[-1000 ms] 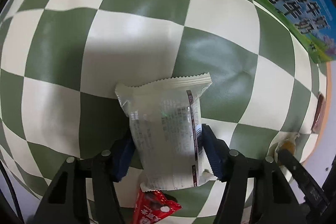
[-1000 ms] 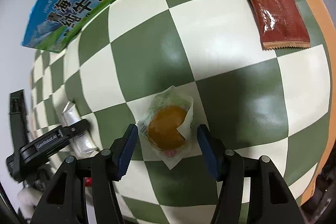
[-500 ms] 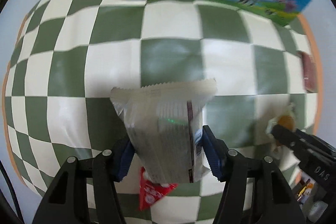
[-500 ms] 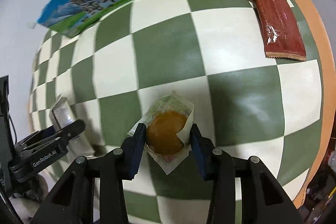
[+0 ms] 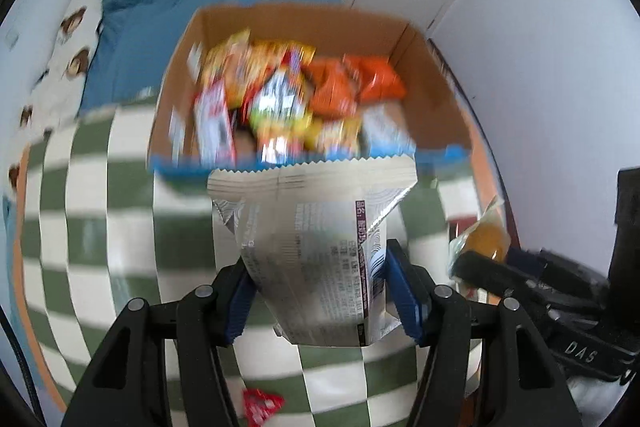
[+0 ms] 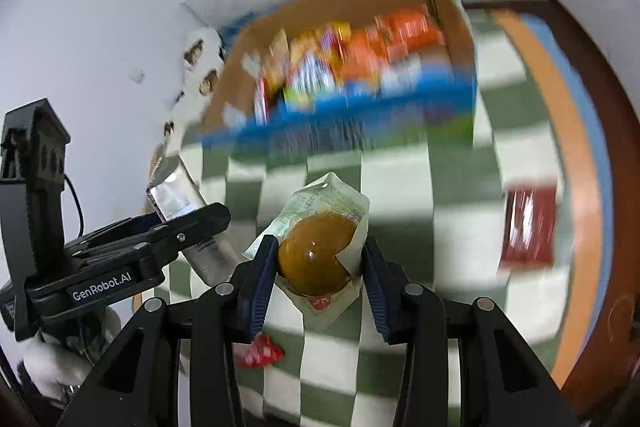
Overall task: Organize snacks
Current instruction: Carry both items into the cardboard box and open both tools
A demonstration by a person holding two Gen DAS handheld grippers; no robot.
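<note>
Left wrist view: the left gripper [image 5: 320, 291] has its blue pads [image 5: 404, 293] pressed against both sides of a silvery white snack packet [image 5: 316, 255], printed side up, its serrated top edge pointing toward the cardboard box [image 5: 424, 99]. The packet hangs clear above the green-and-white checkered tablecloth [image 5: 80, 211]. The box stands open at the far end of the table, its blue outer face toward the camera, and it is heaped with bright snack bags – orange, yellow, red – all blurred. A small red wrapper [image 5: 260, 405] lies on the cloth below the gripper. Beyond the box are a blue sheet [image 5: 160, 23] and a white wall with a door.

In the right wrist view the right gripper [image 6: 318, 275] is clamped on a clear-and-white packet holding a round golden-brown pastry [image 6: 316, 259]; both pads touch the wrapper's sides, and the packet is lifted off the cloth. The same pastry and gripper show at the right edge of the left view, beside the silvery packet. The left gripper, marked GenRobot.AI, appears at the left here with its packet edge-on. A dark red flat sachet [image 6: 530, 225] lies on the cloth well off to the right, near the table's orange rim [image 6: 576, 147] – apart from everything else. The box sits ahead, beyond both held packets.
</note>
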